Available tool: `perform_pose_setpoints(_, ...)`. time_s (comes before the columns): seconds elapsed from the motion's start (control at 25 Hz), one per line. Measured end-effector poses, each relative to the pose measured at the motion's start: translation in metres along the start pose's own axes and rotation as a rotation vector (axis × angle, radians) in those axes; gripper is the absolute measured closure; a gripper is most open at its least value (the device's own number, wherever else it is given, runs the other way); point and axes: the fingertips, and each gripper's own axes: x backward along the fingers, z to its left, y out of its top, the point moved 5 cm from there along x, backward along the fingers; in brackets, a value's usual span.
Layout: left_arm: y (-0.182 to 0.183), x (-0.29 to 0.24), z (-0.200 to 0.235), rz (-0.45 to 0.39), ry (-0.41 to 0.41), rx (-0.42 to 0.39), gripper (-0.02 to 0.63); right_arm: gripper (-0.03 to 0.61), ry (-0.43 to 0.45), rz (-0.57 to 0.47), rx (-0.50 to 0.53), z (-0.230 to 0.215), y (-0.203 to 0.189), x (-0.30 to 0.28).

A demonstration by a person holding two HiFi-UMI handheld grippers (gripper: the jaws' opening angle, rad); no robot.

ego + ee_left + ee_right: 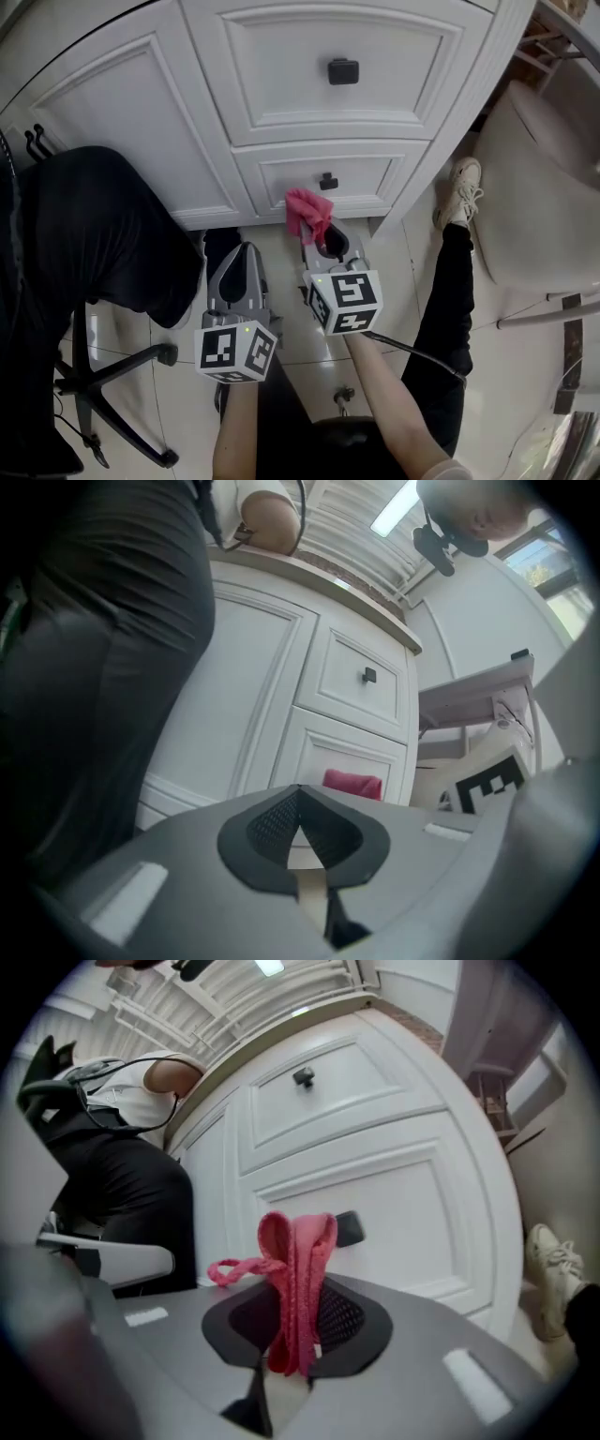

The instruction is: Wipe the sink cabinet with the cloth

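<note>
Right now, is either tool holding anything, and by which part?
Right tool: shut on the pink cloth, pinched at its bunched folds, the rest standing above the jaws. Left tool: holds nothing.

Person in black clothes at L, above black chair base w/ wheels. White sneaker on glossy tile floor; beige seat, possibly, at R.

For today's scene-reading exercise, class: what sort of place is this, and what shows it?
Probably a bathroom or kitchen: a white cabinet with panelled drawers and dark knobs, a countertop above it, and a glossy tiled floor. The sink itself is not in view.
</note>
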Motion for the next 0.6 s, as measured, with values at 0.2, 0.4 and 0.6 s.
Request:
perform_pose_setpoints(0.2,0.006,-0.006,0.018,-0.021,0.034,0.043,0.600,0.515,0.139,0.061,0.082,0.042,-0.022,-0.053)
perform_pose_setpoints(0.4,-0.012,-0.013,0.017,0.008,0.016,0.066,0.600,0.514,0.028,0.077,0.099,-0.012,-0.028,-0.041)
perform_pose_setpoints(0.6,-0.017,-0.022,-0.008,0.031,-0.015,0.028,0.600,0.514,-0.222,0.041,0.039,-0.114,-0.016,0.008)
